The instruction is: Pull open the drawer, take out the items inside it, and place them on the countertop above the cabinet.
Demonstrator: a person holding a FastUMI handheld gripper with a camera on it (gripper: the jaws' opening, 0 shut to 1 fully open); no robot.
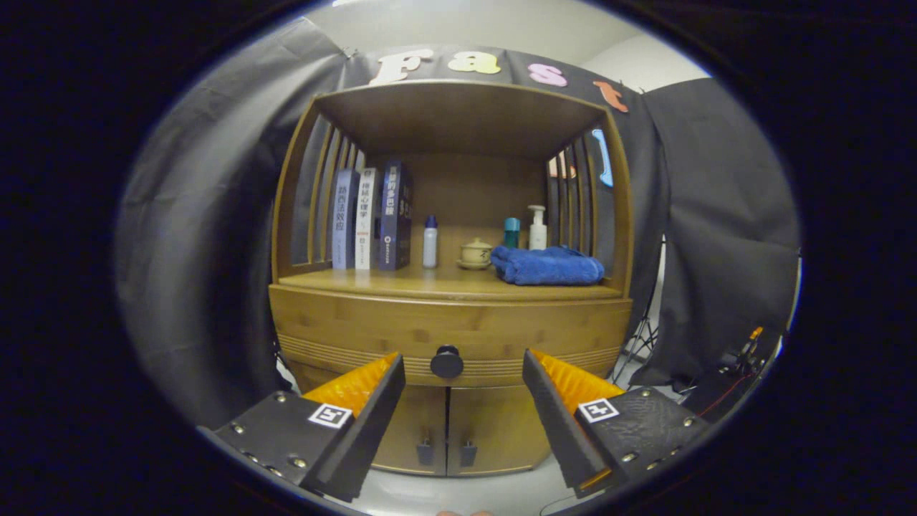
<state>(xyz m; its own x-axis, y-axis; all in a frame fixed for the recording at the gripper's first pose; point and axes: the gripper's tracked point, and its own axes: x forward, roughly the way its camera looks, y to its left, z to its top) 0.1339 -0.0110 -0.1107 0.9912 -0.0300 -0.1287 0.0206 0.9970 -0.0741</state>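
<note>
A wooden cabinet stands ahead of me. Its drawer (372,326) is closed, with a round black knob (446,362) at the middle of its lower edge. My gripper (464,367) is open, and the knob sits in the gap between the two fingertips, slightly beyond them. Nothing is held. The countertop (437,283) above the drawer forms the floor of an open shelf. The inside of the drawer is hidden.
On the countertop stand three books (371,218) at the left, a small white bottle (430,242), a lidded ceramic cup (476,253), a teal bottle (511,233), a pump bottle (537,228) and a folded blue towel (548,265). Two cabinet doors (448,430) sit under the drawer. A tripod and cables (716,380) lie right.
</note>
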